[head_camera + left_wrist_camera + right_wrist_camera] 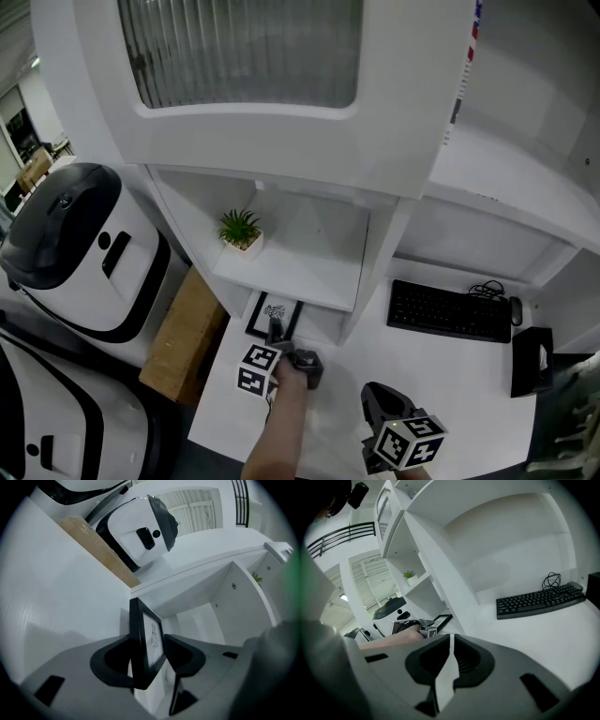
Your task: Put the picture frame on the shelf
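The black picture frame with a small drawing stands on the white desk, under the lower shelf. My left gripper reaches it from the front. In the left gripper view the frame sits edge-on between the two jaws of the left gripper, which are parted, with a slim gap on the glass side. My right gripper hovers over the desk to the right, apart from the frame. Its jaws nearly meet in the right gripper view and hold nothing. That view also shows the frame beyond my left hand.
A small potted plant stands on the shelf's left side. A black keyboard and a black box lie on the desk to the right. A white and black machine and a cardboard box stand left of the desk.
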### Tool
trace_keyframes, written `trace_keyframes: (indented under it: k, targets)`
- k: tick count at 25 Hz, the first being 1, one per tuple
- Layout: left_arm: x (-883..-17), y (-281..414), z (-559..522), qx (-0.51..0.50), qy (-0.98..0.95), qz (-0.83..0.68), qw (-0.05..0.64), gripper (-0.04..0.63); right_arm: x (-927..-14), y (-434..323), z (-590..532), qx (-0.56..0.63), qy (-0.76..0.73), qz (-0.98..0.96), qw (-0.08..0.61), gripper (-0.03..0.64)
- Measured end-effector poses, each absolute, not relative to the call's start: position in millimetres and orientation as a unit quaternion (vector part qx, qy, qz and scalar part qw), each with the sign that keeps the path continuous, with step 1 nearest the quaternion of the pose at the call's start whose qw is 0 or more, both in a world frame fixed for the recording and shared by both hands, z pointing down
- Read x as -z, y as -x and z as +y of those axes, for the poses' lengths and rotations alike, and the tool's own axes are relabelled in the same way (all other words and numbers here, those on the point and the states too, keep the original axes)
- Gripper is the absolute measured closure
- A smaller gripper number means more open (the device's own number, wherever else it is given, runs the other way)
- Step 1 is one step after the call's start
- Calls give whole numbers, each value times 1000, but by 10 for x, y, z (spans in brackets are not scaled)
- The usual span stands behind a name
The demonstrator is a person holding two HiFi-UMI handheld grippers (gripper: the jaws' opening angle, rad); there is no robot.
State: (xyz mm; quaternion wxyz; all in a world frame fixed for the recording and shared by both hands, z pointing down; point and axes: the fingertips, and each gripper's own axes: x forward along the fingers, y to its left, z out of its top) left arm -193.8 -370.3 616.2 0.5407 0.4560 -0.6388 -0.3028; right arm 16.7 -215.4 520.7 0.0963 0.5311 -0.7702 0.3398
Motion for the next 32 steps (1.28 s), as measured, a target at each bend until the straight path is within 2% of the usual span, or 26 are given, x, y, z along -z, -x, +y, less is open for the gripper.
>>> trace_keyframes:
  k: [14,26,32]
  targets:
    - [-6169,1806,-3779,211,-502,-633,551,339,-5125,-171,-2114,-332,-532,-774,91,604]
    - [-6196,1713,-3775,120,-537,-616,564,319,-5106,-191,-1979,-332,-534,-772,90,604]
    - [-6234,1656,-3779,36,-543,-625,559,316,-5076,-200,-1918,-329,-538,-771,88,604]
